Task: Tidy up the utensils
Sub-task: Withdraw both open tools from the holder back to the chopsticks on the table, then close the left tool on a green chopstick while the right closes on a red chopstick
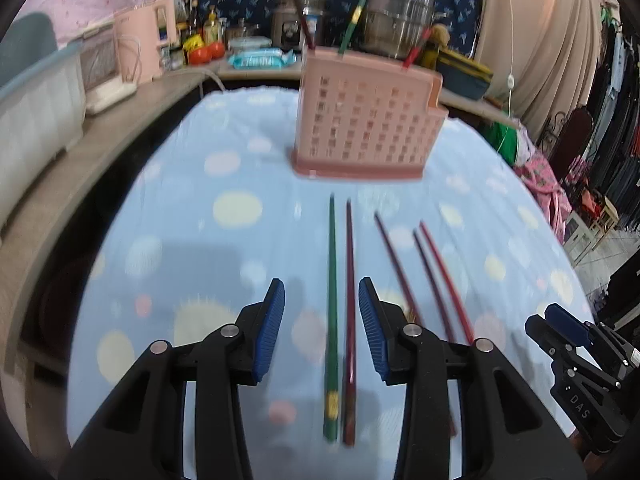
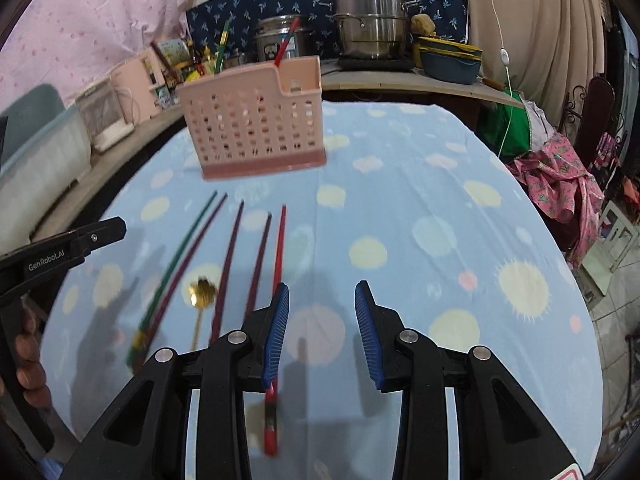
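Note:
A pink perforated utensil holder (image 1: 366, 120) stands on the blue dotted tablecloth, also in the right wrist view (image 2: 256, 120), with three chopsticks standing in it. Several chopsticks lie in front of it: a green one (image 1: 332, 312) and a dark red one (image 1: 350, 312) lie between the fingers of my open left gripper (image 1: 322, 328), above them. Three more red chopsticks (image 1: 436, 280) lie to their right. A gold spoon (image 2: 200, 300) lies among them. My right gripper (image 2: 322, 332) is open and empty, just right of the bright red chopstick (image 2: 278, 280).
The tablecloth (image 2: 440, 208) covers the table. A wooden shelf (image 1: 60, 168) runs along the left and back with a plastic bin, pink appliance, bottles, steel pots (image 2: 370, 20) and lunch boxes. Clothes and a chair stand at the right.

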A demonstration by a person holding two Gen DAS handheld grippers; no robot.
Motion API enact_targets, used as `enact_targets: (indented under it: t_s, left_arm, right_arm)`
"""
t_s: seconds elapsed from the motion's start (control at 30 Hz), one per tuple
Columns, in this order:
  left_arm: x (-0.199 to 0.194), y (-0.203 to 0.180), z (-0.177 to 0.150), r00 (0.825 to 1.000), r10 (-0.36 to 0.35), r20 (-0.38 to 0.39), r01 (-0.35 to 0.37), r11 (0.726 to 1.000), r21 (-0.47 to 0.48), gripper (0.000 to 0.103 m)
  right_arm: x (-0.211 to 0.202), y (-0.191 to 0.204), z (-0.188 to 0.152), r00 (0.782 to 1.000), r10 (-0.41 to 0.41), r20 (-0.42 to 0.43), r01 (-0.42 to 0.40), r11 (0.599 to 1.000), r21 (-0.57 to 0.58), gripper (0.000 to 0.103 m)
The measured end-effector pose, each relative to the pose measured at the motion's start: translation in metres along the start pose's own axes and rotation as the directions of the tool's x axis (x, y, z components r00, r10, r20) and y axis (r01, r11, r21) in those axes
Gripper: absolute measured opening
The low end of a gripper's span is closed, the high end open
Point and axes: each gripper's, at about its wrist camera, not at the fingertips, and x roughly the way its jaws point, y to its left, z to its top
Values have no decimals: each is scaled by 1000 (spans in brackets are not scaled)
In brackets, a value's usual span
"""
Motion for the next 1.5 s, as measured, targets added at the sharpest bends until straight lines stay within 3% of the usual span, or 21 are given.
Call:
enact_targets:
  t_s: [0.2, 0.43, 0.97, 1.5]
  left_arm:
    - [5, 2, -28, 999, 7, -53, -8, 1000, -12, 37]
    - [6, 6, -49, 996, 17, -86, -19, 1000, -24, 37]
    - [4, 15, -66, 994, 16, -108, -21, 999, -40, 37]
    - [5, 8, -72, 993, -9, -120, 6, 1000, -26, 37]
  right_arm:
    - [7, 6, -34, 996, 35, -79, -35, 999, 4, 34]
    - [8, 20, -52, 992, 64, -108, -64, 998, -1, 34]
    - [9, 26, -64, 991, 57, -122, -58, 998, -4, 29]
    - [9, 24, -67, 992, 50, -119, -51, 999, -2, 14]
